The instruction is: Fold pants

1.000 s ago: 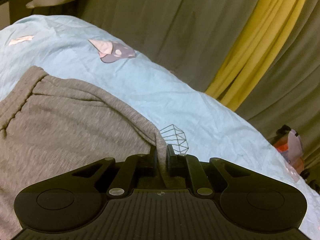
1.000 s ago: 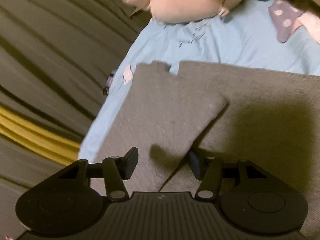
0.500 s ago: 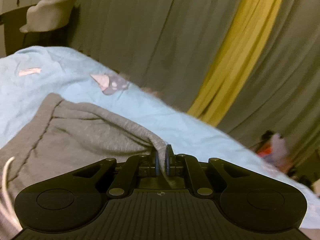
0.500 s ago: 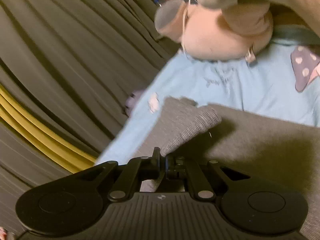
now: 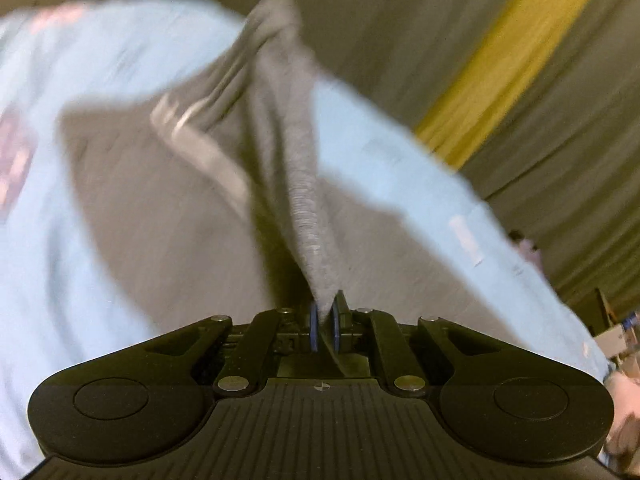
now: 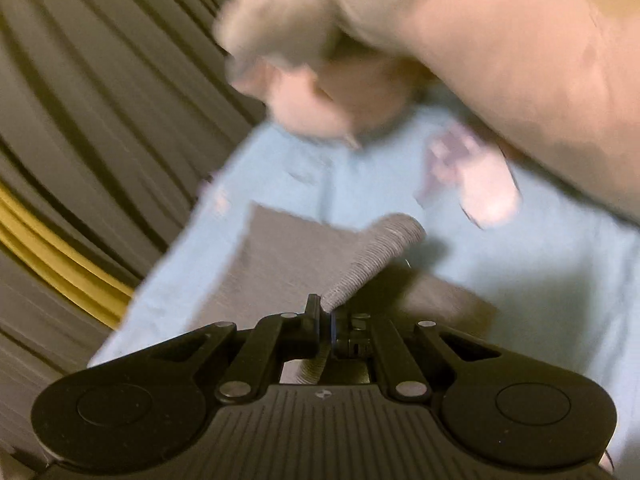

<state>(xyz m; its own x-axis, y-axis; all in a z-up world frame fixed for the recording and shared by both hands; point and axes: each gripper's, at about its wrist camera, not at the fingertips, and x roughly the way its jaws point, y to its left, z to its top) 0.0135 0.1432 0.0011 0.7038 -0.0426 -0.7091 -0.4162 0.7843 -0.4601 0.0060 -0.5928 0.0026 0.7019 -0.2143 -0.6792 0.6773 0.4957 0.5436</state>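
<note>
The grey pants (image 5: 168, 208) lie on a light blue bedsheet (image 5: 400, 168). My left gripper (image 5: 325, 320) is shut on the ribbed waistband edge (image 5: 304, 184) and holds it lifted, the cloth stretching up and away from the jaws. In the right wrist view my right gripper (image 6: 326, 316) is shut on a ribbed cuff (image 6: 376, 256) of the pants (image 6: 276, 264), raised above the flat cloth. Both views are blurred by motion.
Grey curtains (image 5: 540, 120) with a yellow strip (image 5: 504, 52) hang beyond the bed. A large pink plush toy (image 6: 460, 52) sits at the far end of the bed (image 6: 540, 280). Boxes (image 5: 616, 336) stand at the right edge of the left wrist view.
The right gripper closed on the cuff and lifted it. The left gripper raised the waistband high off the bed, and both views have swung.
</note>
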